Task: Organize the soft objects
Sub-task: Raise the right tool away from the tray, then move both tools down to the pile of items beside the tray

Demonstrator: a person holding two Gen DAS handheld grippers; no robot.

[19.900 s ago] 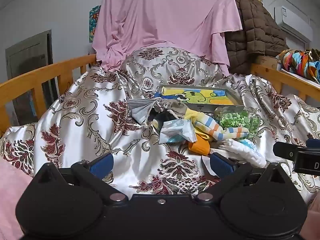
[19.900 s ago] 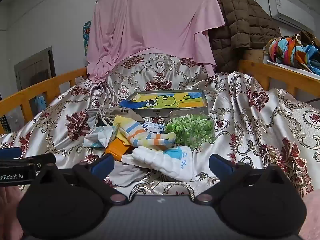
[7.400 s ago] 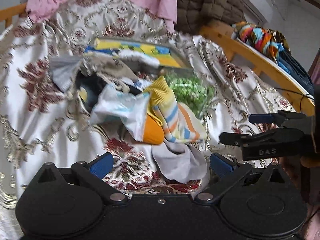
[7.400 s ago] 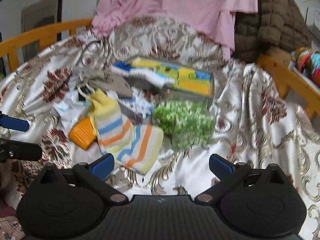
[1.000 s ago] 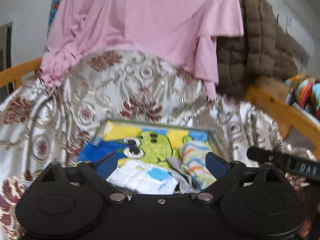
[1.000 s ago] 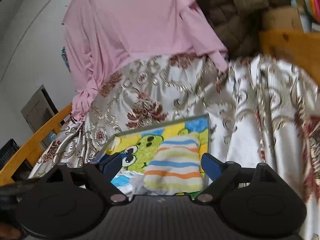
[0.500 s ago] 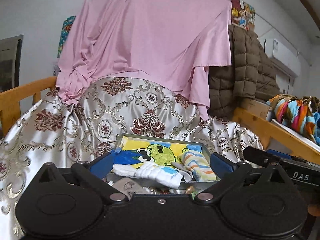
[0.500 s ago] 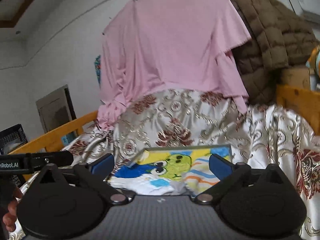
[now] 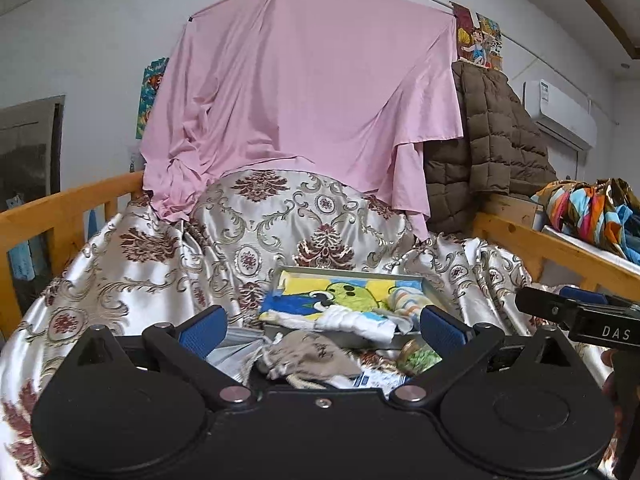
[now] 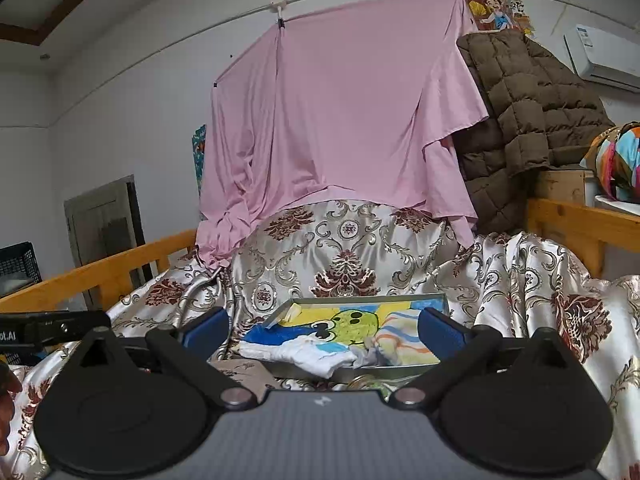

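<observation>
A metal tray (image 9: 282, 273) with a yellow, green and blue cartoon bottom lies on the patterned satin bedspread (image 9: 132, 272). In it lie a white and blue sock (image 9: 348, 322), a grey sock (image 10: 370, 354) and a striped sock (image 9: 406, 298); the tray (image 10: 438, 298) also shows in the right wrist view. My left gripper (image 9: 320, 330) is open and empty, held back from the tray. My right gripper (image 10: 322, 330) is open and empty, also short of the tray. A beige drawstring pouch (image 9: 310, 358) lies in front of the tray.
A jar of green bits (image 9: 418, 356) and paper packets (image 9: 230, 350) lie near the pouch. Wooden bed rails (image 9: 68, 208) run along both sides. A pink sheet (image 9: 304, 104) and a brown quilted jacket (image 9: 492, 148) hang behind. Colourful fabric (image 9: 588, 208) lies at right.
Both grippers have drawn back and levelled out, so the tray looks smaller and farther off. The socks in the tray have not moved. The pouch and jar have come into the left view.
</observation>
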